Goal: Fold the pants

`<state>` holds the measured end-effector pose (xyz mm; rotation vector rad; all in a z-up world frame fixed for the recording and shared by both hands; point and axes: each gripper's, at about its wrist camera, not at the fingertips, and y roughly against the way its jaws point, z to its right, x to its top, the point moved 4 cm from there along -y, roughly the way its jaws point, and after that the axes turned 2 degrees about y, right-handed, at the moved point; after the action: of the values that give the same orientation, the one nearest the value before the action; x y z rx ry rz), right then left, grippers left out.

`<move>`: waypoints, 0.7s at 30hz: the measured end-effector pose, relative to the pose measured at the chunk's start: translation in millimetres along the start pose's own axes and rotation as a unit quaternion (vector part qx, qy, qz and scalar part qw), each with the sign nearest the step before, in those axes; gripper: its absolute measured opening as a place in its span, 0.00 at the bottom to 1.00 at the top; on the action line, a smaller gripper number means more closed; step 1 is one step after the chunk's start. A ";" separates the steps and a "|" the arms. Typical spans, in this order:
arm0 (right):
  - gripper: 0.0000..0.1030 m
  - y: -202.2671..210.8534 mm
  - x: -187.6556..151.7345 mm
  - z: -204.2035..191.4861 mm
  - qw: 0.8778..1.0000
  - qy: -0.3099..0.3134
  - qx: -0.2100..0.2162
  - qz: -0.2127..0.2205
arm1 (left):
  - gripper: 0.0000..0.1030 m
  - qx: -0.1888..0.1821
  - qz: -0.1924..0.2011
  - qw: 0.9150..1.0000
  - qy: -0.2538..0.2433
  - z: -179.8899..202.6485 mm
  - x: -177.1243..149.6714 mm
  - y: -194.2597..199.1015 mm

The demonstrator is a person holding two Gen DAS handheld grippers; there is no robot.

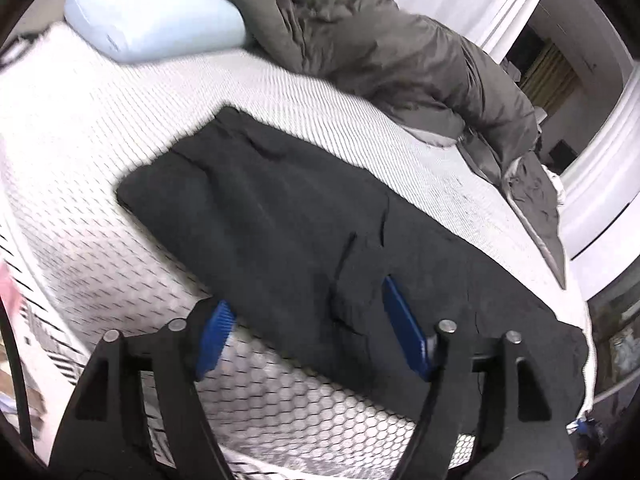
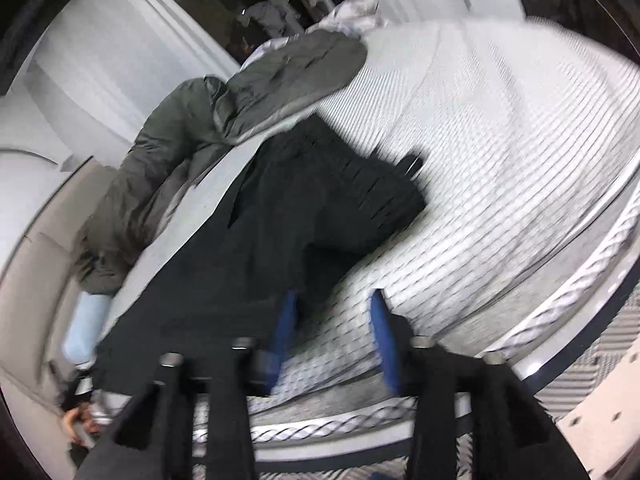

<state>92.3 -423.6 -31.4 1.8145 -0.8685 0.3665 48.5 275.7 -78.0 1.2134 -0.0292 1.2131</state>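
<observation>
pants (image 1: 288,216) lie flat on the mattress (image 1: 100,128) | left gripper (image 1: 316,320) jaws apart, empty | right gripper (image 2: 332,328) jaws apart, empty | grey duvet (image 1: 380,52) heaped behind, pale-blue pillow (image 1: 156,20) beside it

Left gripper (image 1: 314,326) and right gripper (image 2: 334,336) fingers spread apart, gripping nothing.

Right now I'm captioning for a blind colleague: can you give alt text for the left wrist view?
Dark pants lie flat on a white mattress, below the open, empty left gripper. Behind them are a pale blue pillow and a rumpled grey duvet.
</observation>
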 end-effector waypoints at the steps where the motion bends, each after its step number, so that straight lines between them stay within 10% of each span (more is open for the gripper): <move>1: 0.51 4.2 6.0 -0.1 1.000 0.011 -0.007 0.008 | 0.70 -0.005 0.005 1.000 -0.005 1.0 4.5 7.0; 5: 0.77 -1.8 39.8 -14.7 0.997 0.075 -0.015 0.010 | 0.82 -0.016 0.011 0.999 -0.040 13.0 26.2 13.4; 21: 0.79 -102.3 136.1 -51.6 0.989 0.140 -0.028 -0.044 | 0.83 0.059 -0.028 0.995 -0.077 -30.1 133.6 -39.6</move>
<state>266.3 -410.3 3.2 1.6936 -0.5948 0.5219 117.2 394.6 -39.3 1.4005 -0.0391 1.0832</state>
